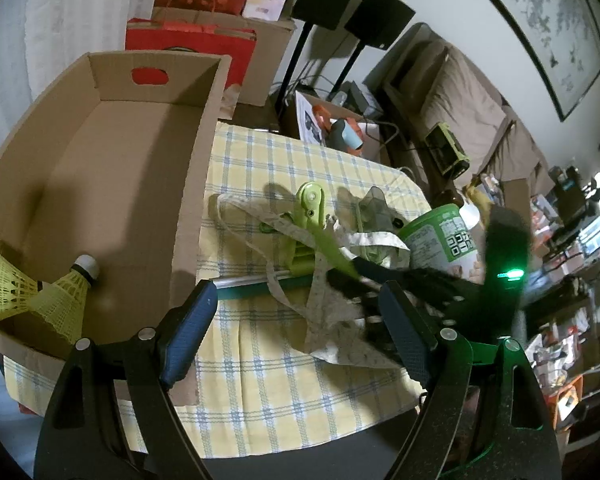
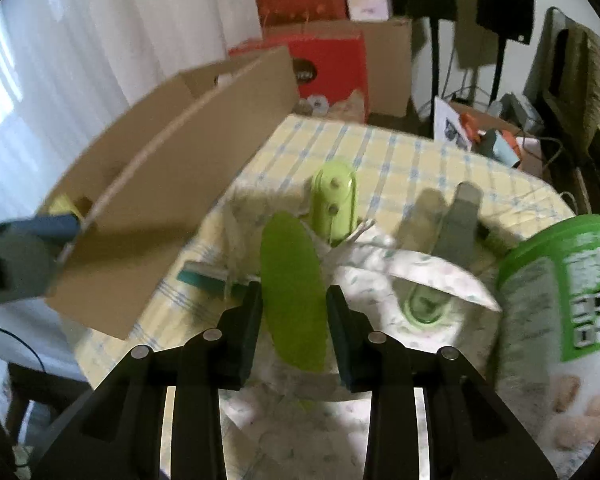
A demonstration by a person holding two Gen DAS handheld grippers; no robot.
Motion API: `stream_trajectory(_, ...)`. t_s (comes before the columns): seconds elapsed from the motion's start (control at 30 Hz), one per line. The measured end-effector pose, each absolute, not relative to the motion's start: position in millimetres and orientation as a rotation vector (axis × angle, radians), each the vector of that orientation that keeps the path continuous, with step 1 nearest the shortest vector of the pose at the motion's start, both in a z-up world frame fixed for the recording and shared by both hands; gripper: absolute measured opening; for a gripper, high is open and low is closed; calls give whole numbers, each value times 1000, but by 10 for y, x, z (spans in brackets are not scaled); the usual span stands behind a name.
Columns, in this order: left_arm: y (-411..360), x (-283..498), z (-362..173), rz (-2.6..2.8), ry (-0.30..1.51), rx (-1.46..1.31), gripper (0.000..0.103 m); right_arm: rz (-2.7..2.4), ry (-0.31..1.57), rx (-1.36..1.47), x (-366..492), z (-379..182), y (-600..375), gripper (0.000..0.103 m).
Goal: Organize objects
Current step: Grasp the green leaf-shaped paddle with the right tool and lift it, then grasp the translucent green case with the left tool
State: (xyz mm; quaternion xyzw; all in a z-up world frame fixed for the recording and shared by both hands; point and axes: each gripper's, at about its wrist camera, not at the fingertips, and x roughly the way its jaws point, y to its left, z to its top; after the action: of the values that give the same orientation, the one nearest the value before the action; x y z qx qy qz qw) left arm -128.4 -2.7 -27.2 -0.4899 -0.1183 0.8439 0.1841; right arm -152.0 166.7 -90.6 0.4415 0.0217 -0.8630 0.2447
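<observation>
An open cardboard box stands on the left of a yellow checked tablecloth and holds two yellow shuttlecocks. Beside it lies a pile: a lime-green folding tool, a patterned cloth bag, a teal stick and a grey clip. My left gripper is open above the cloth near the box's front corner. My right gripper is shut on the tool's green blade; the right gripper also shows in the left wrist view.
A green-labelled can stands at the table's right edge, close to my right gripper. Red gift bags and cartons stand behind the box. Speaker stands, a sofa and cluttered shelves lie beyond the table.
</observation>
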Motion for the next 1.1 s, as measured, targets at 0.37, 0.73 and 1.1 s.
stream_trajectory(0.37, 245, -1209, -380, 2324, -260, -1423, 81, -2451, -119, 1113, -1392, -400, 2108, 33)
stream_trajectory(0.73, 552, -1153, -500, 2288, -166, -1447, 81, -2470, -305, 1011, -1283, -83, 2409, 33)
stream_trajectory(1.1, 742, -1629, -343, 2335, -212, -1404, 81, -2528, -408, 975, -1116, 6, 2807, 33)
